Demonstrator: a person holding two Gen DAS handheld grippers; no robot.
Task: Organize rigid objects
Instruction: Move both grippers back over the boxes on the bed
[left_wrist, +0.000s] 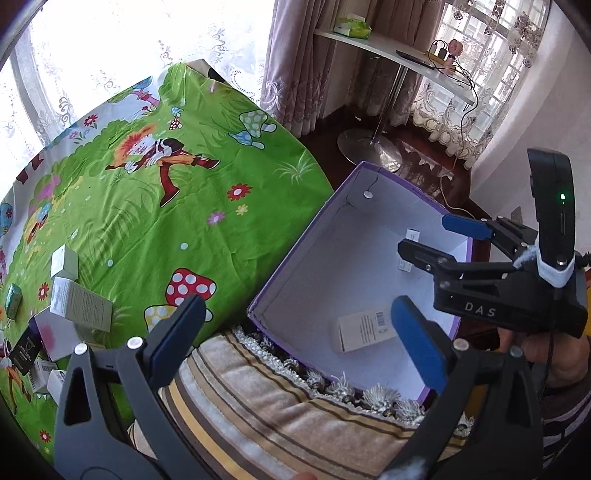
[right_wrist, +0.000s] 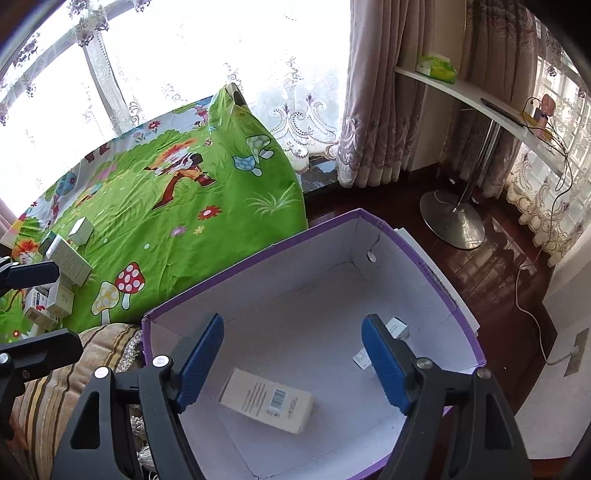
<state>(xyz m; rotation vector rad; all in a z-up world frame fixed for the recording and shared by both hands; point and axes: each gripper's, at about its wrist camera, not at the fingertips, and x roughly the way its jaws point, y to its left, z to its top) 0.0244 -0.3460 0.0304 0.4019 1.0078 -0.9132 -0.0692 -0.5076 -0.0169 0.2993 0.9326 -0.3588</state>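
The right gripper (right_wrist: 293, 360) hangs with jaws spread and empty over the purple storage box (right_wrist: 255, 258); a white barcode carton (right_wrist: 267, 400) lies on the box floor below, at six o'clock. Best it lifts straight clear of the walls. The left gripper (left_wrist: 295, 341), also spread and empty, has open room toward the carton pile (left_wrist: 74, 306) at nine o'clock

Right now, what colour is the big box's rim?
Purple rim on the big box, white inside; right wrist view shows it best.

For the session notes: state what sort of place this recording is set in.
Most likely a room in a home, perhaps a bedroom. A cartoon-printed green sheet covers a bed-like surface, lace curtains hang at a large window, and a small white side table on a metal pedestal stands on dark wood flooring.
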